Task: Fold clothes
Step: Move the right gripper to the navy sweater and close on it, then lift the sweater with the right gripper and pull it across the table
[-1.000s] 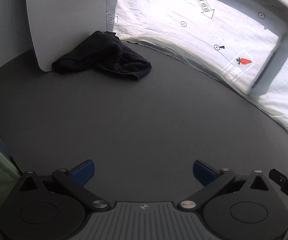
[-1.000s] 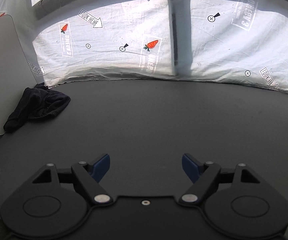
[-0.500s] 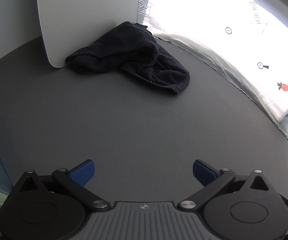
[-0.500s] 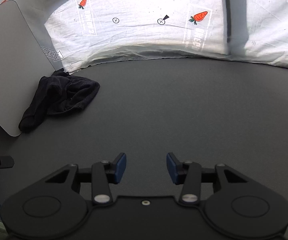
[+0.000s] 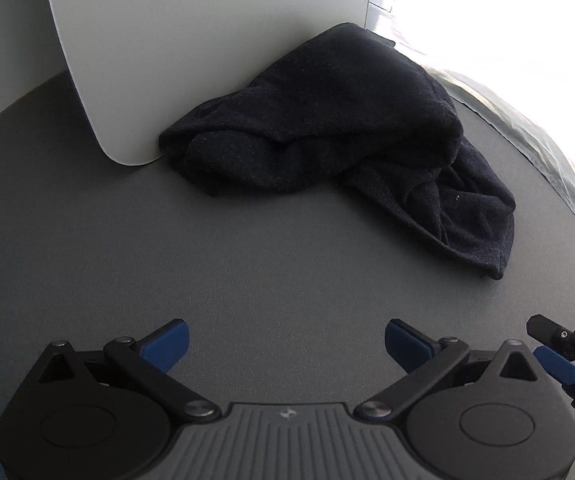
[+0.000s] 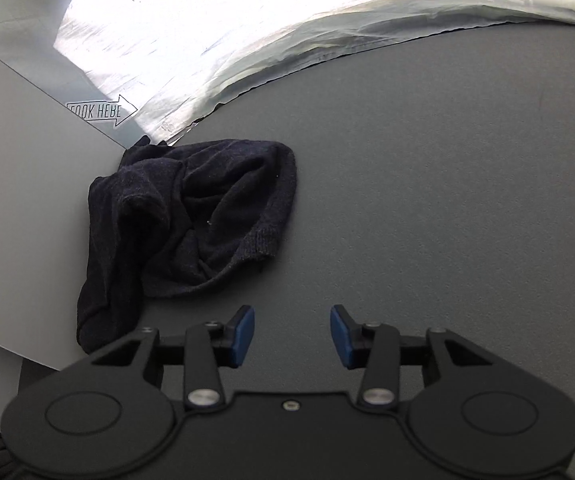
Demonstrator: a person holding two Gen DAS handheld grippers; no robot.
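A crumpled dark navy knit garment (image 5: 339,128) lies in a heap on the grey table (image 5: 167,248), against a white board. In the right wrist view the garment (image 6: 191,216) lies ahead and to the left. My left gripper (image 5: 286,342) is open wide and empty, a short way in front of the garment. My right gripper (image 6: 292,336) is open, its jaws partly closed in, empty, just right of the garment's near edge. Part of the right gripper (image 5: 559,352) shows at the left wrist view's right edge.
A white rounded board (image 5: 191,40) stands upright behind the garment; it also shows in the right wrist view (image 6: 19,184). A white printed sheet (image 6: 247,32) with a "look here" arrow hangs along the table's far edge.
Both grippers have moved in toward the garment, which now looks much larger. The right gripper's jaws narrowed from wide open. The garment has not moved.
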